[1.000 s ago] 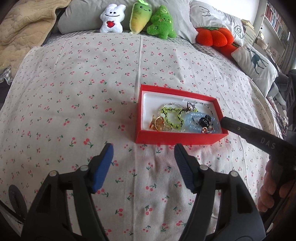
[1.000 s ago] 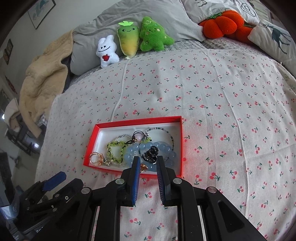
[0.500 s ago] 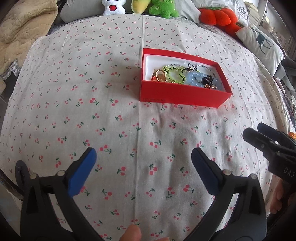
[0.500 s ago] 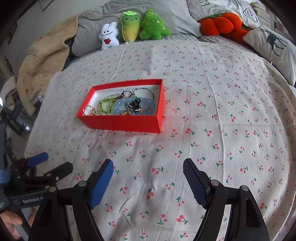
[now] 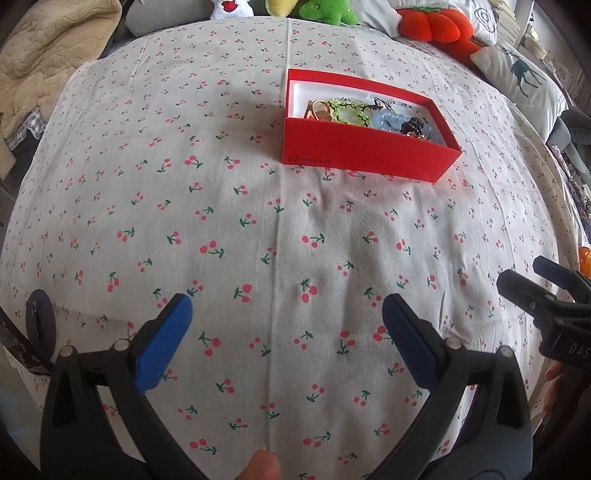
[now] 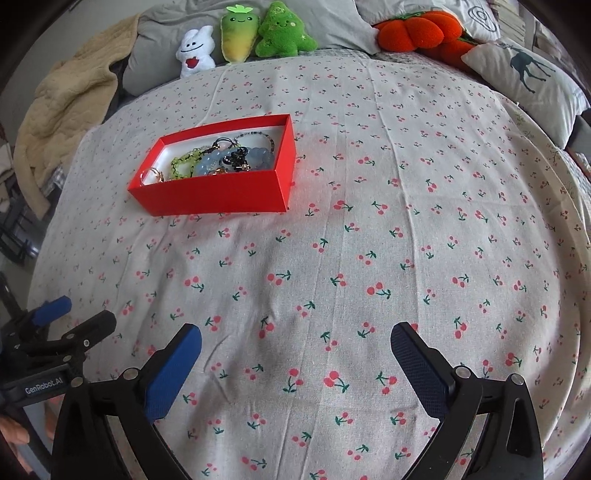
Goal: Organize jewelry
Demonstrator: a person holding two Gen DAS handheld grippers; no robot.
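Note:
A red box (image 5: 365, 151) sits on the cherry-print bed sheet, far ahead of both grippers; it also shows in the right wrist view (image 6: 210, 194). It holds a green bead bracelet (image 5: 349, 112), a pale blue bead bracelet (image 6: 255, 157), a gold ring piece (image 5: 319, 110) and a black charm (image 6: 236, 159). My left gripper (image 5: 286, 330) is open and empty, low over the sheet near the bed's front. My right gripper (image 6: 295, 354) is open and empty too, beside the left one.
Plush toys (image 6: 240, 37) and an orange pumpkin cushion (image 6: 410, 31) line the headboard side. A deer-print pillow (image 6: 528, 74) lies at the right edge, a beige blanket (image 6: 62, 107) at the left. The sheet (image 6: 369, 221) spreads between box and grippers.
Both grippers have pulled back from the box toward the bed's near edge. The right gripper, shut at the box's front wall a second ago, is now wide open. The left has opened wider.

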